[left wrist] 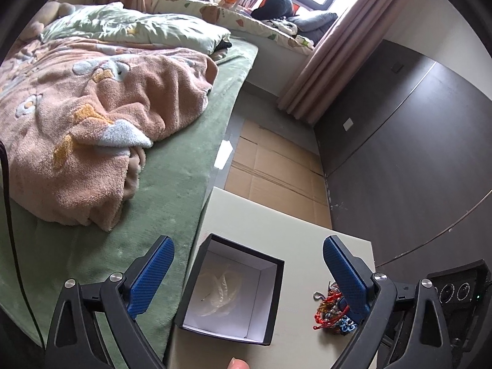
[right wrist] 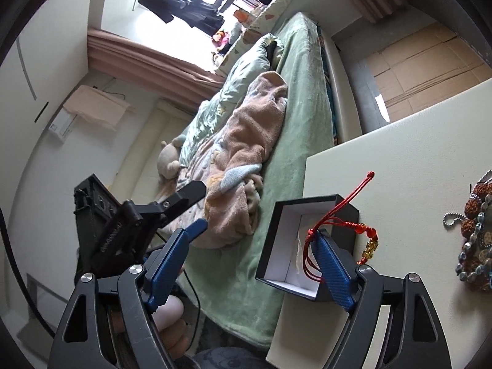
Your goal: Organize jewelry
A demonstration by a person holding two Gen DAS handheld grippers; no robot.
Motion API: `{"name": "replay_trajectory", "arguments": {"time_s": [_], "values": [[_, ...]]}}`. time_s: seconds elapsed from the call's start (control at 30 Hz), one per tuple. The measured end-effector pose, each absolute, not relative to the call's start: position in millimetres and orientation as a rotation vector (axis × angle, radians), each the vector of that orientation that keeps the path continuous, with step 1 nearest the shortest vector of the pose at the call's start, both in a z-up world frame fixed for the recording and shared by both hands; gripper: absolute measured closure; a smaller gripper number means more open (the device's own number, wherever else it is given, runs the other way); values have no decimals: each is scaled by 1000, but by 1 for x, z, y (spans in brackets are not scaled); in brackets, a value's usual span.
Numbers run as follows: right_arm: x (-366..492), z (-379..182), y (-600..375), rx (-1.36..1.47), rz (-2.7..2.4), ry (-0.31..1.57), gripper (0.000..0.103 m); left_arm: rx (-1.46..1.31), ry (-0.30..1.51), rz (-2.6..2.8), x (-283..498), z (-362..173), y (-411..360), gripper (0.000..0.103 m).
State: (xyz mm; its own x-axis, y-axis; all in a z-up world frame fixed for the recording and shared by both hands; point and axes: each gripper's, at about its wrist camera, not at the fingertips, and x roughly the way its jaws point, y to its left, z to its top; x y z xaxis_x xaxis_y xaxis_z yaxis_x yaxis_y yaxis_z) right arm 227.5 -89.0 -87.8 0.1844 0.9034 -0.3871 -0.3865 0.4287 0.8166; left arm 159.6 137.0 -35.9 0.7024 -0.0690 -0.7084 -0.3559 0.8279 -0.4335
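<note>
My right gripper [right wrist: 261, 240] is spread wide over the box [right wrist: 307, 246]; the red cord bracelet [right wrist: 335, 224] drapes off its right finger and the box rim, unclamped, seemingly positioned for a drop inside. Left gripper [left wrist: 246, 264] is wide open, empty, straddling the box. Cord knotted, gold beads.

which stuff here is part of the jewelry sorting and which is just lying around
Part of the job:
- black box, open, white inside
- red cord bracelet, draped over the box rim and the right gripper's finger
- jewelry pile on the white table

Just lying around:
- pink blanket
- green bedspread
- cardboard on the floor
</note>
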Motion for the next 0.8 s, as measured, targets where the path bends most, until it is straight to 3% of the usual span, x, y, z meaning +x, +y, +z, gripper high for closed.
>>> {"name": "replay_trajectory", "arguments": {"time_s": [0.33,0.43,0.57,0.8], "values": [[237,-107,-46,786,1161,1097,21,-666,738,310,147,-37,169,6],[244,-121,-36,785,1103,1174,12,-692,741,359,143,-42,186,6],[251,-140,-26,652,928,1300,8,-724,739,408,138,-48,204,6],[247,-134,-12,459,899,1341,8,-742,755,401,138,-52,209,6]]}}
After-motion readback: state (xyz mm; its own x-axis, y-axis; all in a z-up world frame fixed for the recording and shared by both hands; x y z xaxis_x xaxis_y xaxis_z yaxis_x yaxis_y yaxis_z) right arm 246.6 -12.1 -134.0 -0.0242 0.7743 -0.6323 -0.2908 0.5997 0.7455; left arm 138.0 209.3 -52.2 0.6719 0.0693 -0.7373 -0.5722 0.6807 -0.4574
